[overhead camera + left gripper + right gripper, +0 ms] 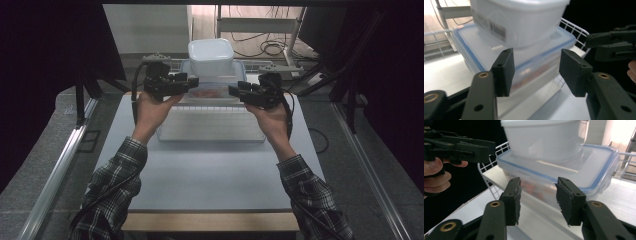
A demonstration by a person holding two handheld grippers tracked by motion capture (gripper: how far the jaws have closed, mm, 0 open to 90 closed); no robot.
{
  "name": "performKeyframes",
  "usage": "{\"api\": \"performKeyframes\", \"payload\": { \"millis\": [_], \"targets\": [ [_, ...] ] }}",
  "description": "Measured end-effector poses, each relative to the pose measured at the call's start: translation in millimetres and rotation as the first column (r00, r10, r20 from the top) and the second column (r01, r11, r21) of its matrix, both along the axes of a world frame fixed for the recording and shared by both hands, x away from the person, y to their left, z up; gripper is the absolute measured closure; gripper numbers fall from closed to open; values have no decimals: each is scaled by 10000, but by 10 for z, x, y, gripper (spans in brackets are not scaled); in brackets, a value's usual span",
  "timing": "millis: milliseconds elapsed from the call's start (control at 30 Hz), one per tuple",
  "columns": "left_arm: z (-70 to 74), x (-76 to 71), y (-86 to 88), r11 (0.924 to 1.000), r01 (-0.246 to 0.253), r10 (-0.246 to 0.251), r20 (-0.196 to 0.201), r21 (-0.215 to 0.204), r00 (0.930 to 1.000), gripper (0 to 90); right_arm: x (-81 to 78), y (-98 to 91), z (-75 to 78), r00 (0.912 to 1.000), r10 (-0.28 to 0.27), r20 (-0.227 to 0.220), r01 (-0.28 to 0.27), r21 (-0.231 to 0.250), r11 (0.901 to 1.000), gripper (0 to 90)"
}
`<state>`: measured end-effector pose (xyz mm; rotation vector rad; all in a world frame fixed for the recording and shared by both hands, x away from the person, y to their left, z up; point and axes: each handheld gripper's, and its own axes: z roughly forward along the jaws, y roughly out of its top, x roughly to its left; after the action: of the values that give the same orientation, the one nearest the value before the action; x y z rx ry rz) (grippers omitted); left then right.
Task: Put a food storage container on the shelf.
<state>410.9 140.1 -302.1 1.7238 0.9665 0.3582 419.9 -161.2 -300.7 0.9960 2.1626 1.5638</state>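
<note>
We hold both grippers, left (194,81) and right (233,90), released, beside the blue-rimmed box (529,58) (a white tub (211,56) sits on it); neither grasps anything.

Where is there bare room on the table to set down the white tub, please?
The near half of the table, between the clear tray and the front edge, is bare between the forearms. Narrow strips flank the tray. The far end is crowded: the white tub sits on the blue-rimmed box by the wire rack, with the left gripper and right gripper closing in.
</note>
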Motion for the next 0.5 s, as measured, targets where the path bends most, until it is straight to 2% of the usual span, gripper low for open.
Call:
{"api": "performKeyframes", "payload": {
  "millis": [300,500],
  "targets": [
    [-261,-215,-58,9968,723,-712,-299,340,9970,318,-147,7,-106,9990,447,57,-446,-152,9989,413],
    [-432,-338,-69,9930,921,-883,-530,736,9947,257,-251,8,-211,9973,726,80,-721,-505,9961,358]
  ]
}}
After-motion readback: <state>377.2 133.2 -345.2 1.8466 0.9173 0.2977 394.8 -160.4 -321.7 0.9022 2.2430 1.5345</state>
